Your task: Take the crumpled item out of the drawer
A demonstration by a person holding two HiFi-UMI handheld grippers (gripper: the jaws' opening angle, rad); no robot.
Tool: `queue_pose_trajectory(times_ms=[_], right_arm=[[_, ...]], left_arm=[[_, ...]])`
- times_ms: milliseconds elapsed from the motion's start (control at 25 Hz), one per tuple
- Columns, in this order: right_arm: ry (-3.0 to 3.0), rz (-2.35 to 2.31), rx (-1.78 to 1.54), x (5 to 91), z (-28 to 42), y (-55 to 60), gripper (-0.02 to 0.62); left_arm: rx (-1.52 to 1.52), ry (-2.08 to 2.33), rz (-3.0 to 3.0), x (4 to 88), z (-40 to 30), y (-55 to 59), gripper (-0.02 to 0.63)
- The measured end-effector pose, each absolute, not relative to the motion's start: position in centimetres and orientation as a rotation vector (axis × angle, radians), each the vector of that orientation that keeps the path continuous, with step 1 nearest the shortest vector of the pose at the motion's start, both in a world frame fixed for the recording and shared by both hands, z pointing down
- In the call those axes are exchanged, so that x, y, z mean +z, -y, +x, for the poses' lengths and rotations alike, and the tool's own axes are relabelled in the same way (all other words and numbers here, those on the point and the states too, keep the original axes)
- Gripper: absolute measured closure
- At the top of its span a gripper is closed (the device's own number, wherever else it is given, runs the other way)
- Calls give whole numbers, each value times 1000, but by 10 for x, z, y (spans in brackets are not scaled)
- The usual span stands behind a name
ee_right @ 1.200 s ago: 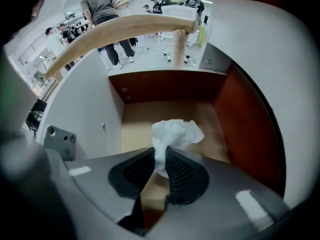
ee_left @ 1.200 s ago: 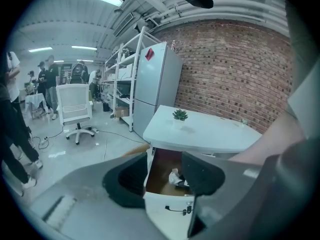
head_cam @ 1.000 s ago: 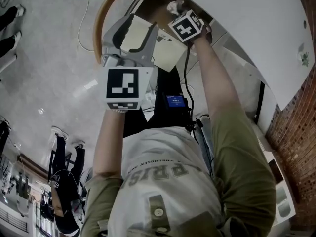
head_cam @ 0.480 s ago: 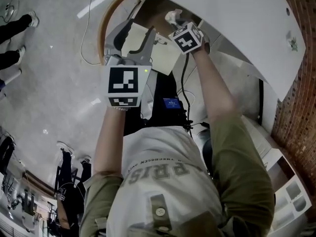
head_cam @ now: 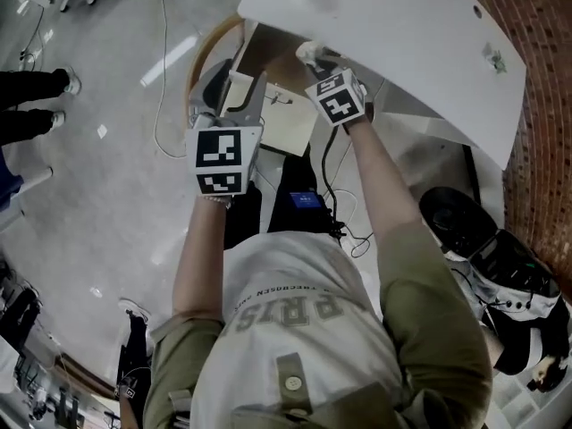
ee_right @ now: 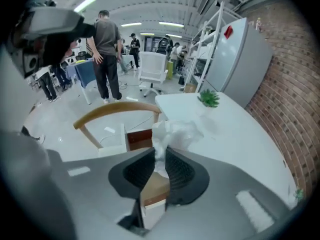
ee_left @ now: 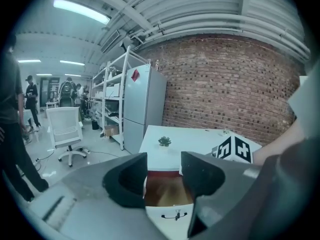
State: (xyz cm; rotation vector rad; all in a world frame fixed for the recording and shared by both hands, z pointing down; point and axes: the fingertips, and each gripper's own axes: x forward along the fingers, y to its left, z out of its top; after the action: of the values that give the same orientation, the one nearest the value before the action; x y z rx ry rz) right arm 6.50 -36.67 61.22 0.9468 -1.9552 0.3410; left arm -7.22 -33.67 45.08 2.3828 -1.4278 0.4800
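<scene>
The right gripper (ee_right: 160, 165) had its jaws pinched tight on the crumpled white paper (ee_right: 176, 133), which puffed out above them. Beyond sat the open drawer (ee_right: 139, 139), a curved wooden chair back (ee_right: 115, 111) past it, and the white table (ee_right: 240, 134) to the right.

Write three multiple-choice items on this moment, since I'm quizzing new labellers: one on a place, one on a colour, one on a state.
1. Where is the crumpled paper? A on the chair; B between the right tongs; C on the table.
2. The drawer inside is: A brown; B blue; C green.
3. The left tongs are: A shut on paper; B shut on a handle; C open, empty.
B: they pinch it. A: bare wood shows brown. C: the drawer shows through their gap.
</scene>
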Motion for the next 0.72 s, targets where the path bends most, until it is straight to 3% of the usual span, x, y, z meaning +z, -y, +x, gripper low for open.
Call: queue_pose_trajectory(times_ms=[720], right_arm=[[2109,1753,187,427,99,294,525]], left_arm=[[299,1329,2668,381,-45,321,383]])
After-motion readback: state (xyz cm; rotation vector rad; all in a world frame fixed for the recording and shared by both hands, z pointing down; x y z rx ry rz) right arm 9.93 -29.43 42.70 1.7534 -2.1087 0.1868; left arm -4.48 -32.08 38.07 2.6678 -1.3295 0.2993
